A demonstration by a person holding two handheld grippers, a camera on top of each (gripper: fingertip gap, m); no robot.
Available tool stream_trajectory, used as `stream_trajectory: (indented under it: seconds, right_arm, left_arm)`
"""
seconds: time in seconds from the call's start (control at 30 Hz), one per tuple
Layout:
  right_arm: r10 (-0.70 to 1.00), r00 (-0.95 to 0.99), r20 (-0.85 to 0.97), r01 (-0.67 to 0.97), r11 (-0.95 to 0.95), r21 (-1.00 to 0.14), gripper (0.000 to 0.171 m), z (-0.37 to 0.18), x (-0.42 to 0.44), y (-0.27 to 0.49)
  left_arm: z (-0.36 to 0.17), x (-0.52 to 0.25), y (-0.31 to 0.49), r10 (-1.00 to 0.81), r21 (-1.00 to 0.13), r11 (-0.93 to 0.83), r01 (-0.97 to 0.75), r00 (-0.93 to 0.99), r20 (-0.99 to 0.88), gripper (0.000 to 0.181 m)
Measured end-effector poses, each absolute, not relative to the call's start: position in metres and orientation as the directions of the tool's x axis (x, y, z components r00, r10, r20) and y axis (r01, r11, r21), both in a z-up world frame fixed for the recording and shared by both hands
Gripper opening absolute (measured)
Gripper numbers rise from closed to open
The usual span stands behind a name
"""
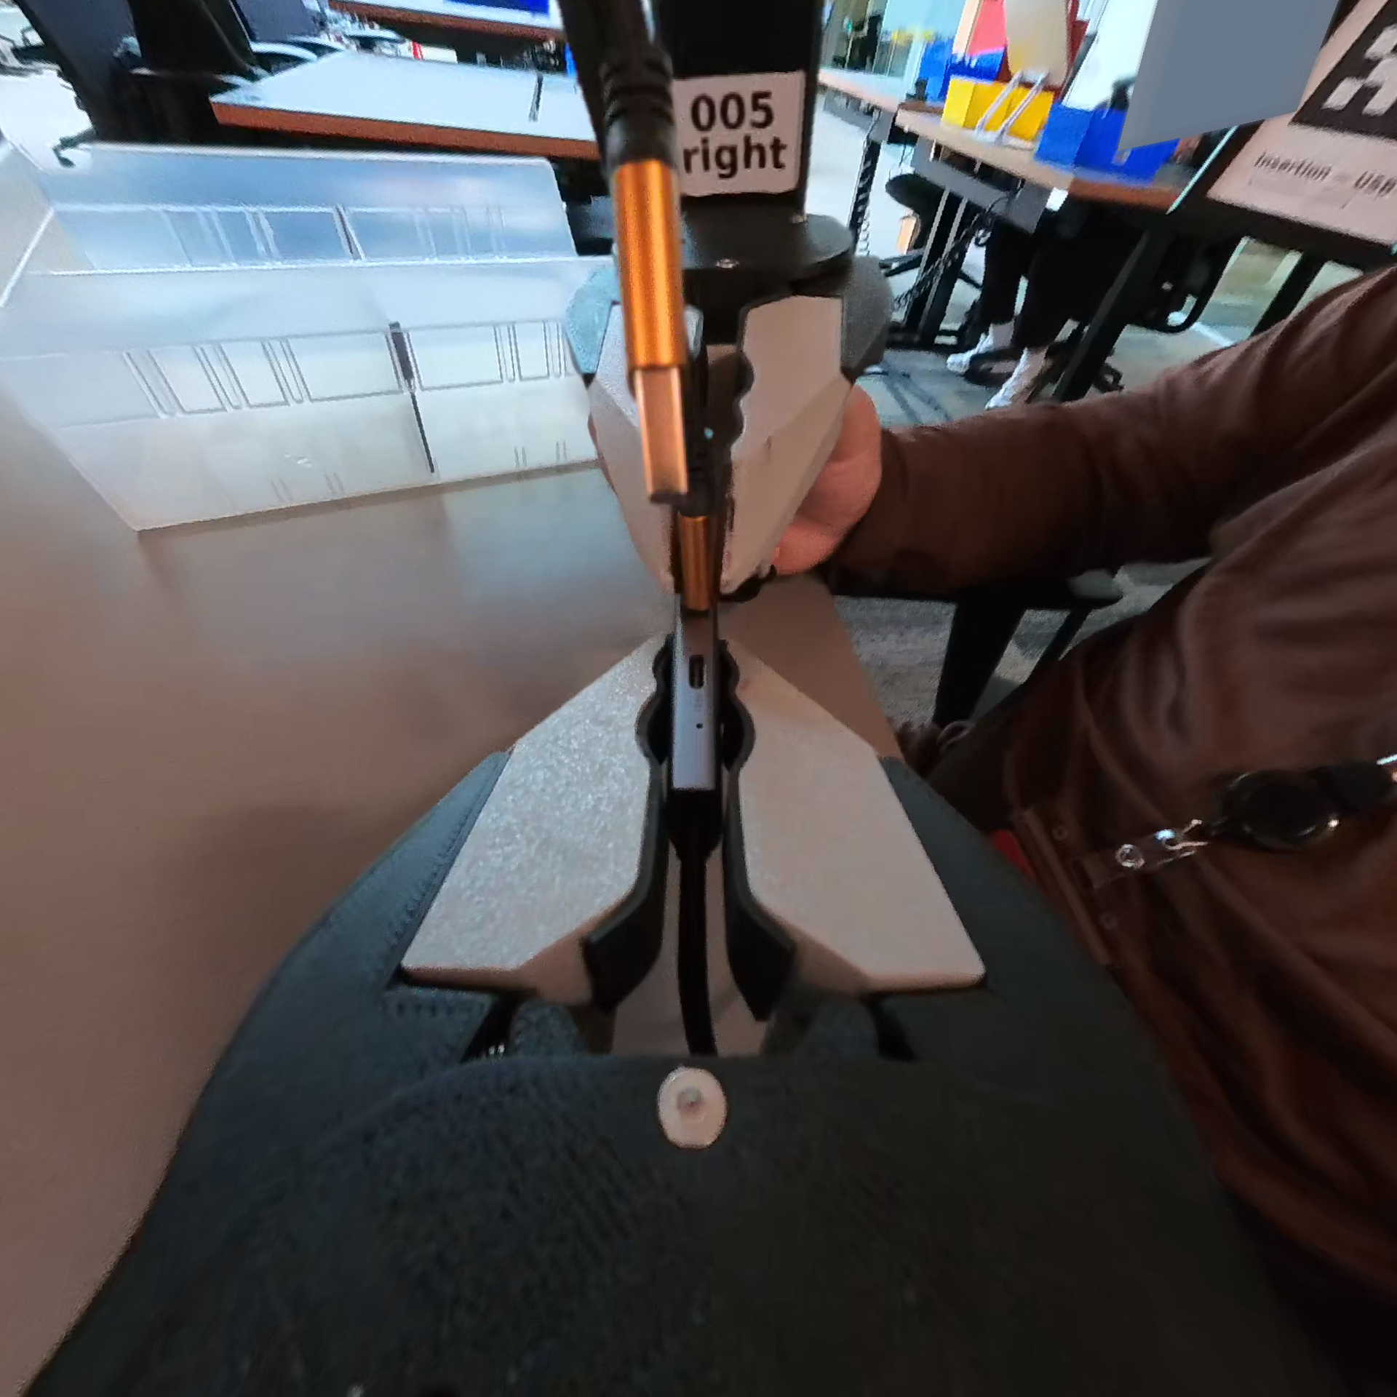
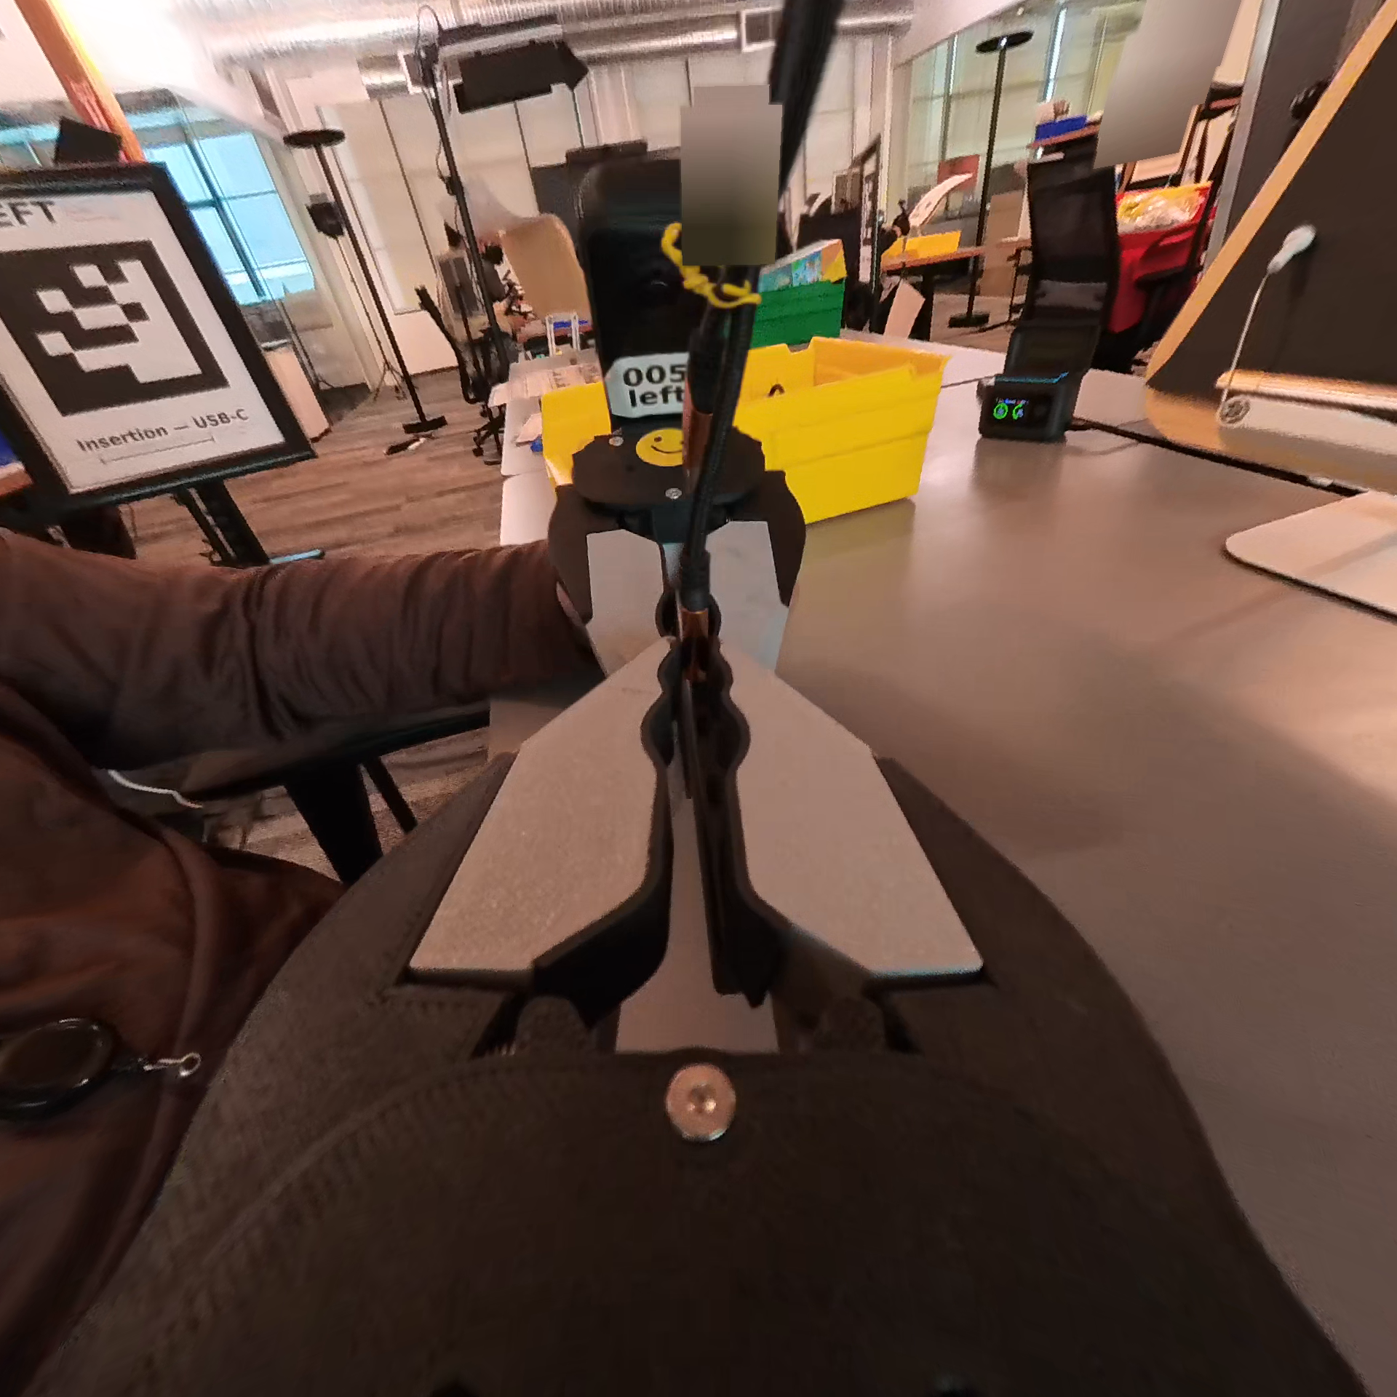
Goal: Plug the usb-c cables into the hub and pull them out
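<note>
Here, near to far:

Left gripper: its two grey fingers are pressed together on the hub, which stands edge-on between the pads; in the right wrist view it shows farther off, facing the camera.

Hub: a slim grey bar held above the table, with one small oval port showing on its narrow edge; a black lead runs from its near end back between the fingers.

Plug: an orange metal sleeve meeting the far end of the hub; whether it is fully seated I cannot tell.

Right gripper: seen head-on beyond the hub, its fingers pinch the plug from both sides; a hand in a brown sleeve holds it. In its own view the fingers close on the orange sleeve, partly hidden.

Second plug: a longer orange connector hanging loose just left of the right gripper, its black cable rising out of the top of the picture; it touches no port.

Clear bin: a frosted plastic organiser on the far left part of the table, well apart from the grippers.

Yellow bin: on the table beyond the left gripper in the right wrist view.

Sign: a framed board with a black-and-white marker, standing far left off the table.

Monitor base: at the far right edge of the table.
</note>
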State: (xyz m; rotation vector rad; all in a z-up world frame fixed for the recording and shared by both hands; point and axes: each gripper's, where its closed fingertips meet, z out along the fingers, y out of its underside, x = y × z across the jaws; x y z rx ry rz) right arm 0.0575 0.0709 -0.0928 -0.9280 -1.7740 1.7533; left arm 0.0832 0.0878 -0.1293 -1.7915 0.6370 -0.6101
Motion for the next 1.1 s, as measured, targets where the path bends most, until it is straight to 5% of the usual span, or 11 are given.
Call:
stream_trajectory:
  seconds: [0.73,1.1]
  right_arm:
    - [0.683,-0.631,-0.367,0.088,-0.407,-0.909,0.002,-0.067,0.05,0.075]
    - [0.74,-0.643,-0.199,0.152,-0.132,-0.98,0.003,-0.09,0.053,0.08]
  left_arm:
    - [-0.102,0.079,0.084,-0.695,-0.969,-0.241,0.048,0.689,0.207,0.007]
    - [-0.123,0.078,0.089,-0.668,-0.957,-0.287,-0.04,0.725,0.169,0.008]
